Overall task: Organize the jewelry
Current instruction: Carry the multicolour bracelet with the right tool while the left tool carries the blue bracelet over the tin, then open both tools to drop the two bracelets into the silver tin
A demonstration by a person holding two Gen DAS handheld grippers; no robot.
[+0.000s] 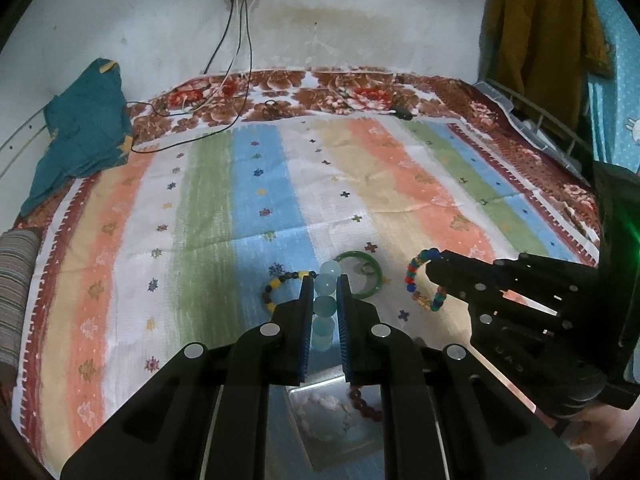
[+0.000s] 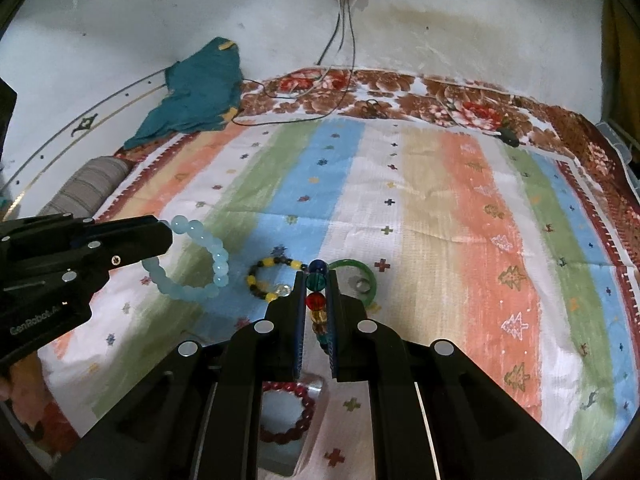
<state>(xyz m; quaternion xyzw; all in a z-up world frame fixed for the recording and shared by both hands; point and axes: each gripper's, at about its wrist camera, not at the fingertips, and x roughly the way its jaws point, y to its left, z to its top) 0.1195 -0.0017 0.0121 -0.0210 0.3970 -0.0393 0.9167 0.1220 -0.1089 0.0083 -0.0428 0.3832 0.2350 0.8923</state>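
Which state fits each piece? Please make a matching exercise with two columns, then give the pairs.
Things:
1. pale blue bead bracelet
2. multicolour bead bracelet
3. green bangle
4. dark red bead bracelet

States:
A. lying in the clear tray
B. held by the left tool
C. lying on the striped cloth
D. held by the right tool

Pairs: 1-B, 2-D, 3-C, 4-A

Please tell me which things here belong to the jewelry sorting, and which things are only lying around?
Part of the job:
- pale blue bead bracelet, in the left tongs
- multicoloured bead bracelet, in the right tongs
- yellow and black bracelet
- green bangle
- dark red bracelet in the clear tray

Just lying about:
- teal cloth
- cables
- mustard garment
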